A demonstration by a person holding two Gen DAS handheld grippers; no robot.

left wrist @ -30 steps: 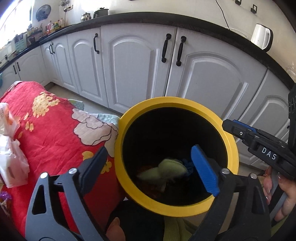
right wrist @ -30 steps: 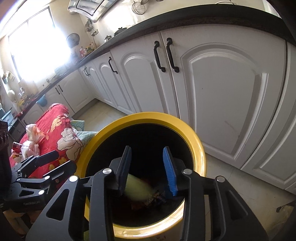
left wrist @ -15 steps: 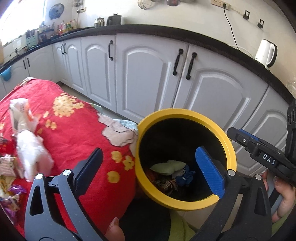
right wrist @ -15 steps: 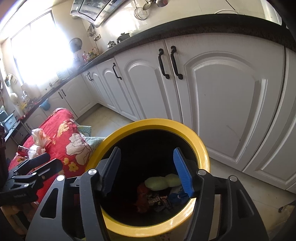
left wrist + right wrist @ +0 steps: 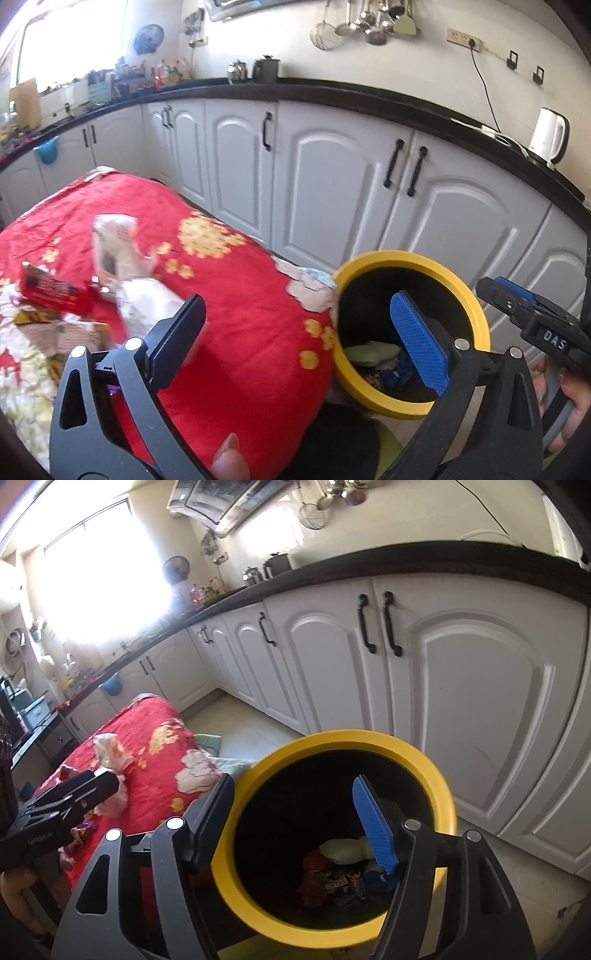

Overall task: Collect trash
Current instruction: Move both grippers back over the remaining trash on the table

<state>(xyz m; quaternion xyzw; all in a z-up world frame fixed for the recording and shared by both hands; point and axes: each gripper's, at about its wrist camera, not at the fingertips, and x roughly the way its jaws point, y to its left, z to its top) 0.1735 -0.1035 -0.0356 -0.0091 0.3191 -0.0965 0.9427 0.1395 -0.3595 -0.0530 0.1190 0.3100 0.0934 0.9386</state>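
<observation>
Yellow-rimmed round black bin (image 5: pixel 441 786) beside the red floral cloth (image 5: pixel 236 295) holds crumpled wrappers (image 5: pixel 341 880); my right gripper (image 5: pixel 295 827), jaws just widening, and left gripper (image 5: pixel 299 343) gape empty.

We see hard daylight pour through the window (image 5: pixel 92 572), blowing it out to white glare. The cabinets (image 5: pixel 325 192) are evenly lit; the bin (image 5: pixel 439 775) is dark inside (contents dim but readable). Both fisheye views bend the counter (image 5: pixel 369 99) and blacken the corners. Wrappers (image 5: pixel 114 258) on the cloth (image 5: pixel 240 295) smear with blur.
</observation>
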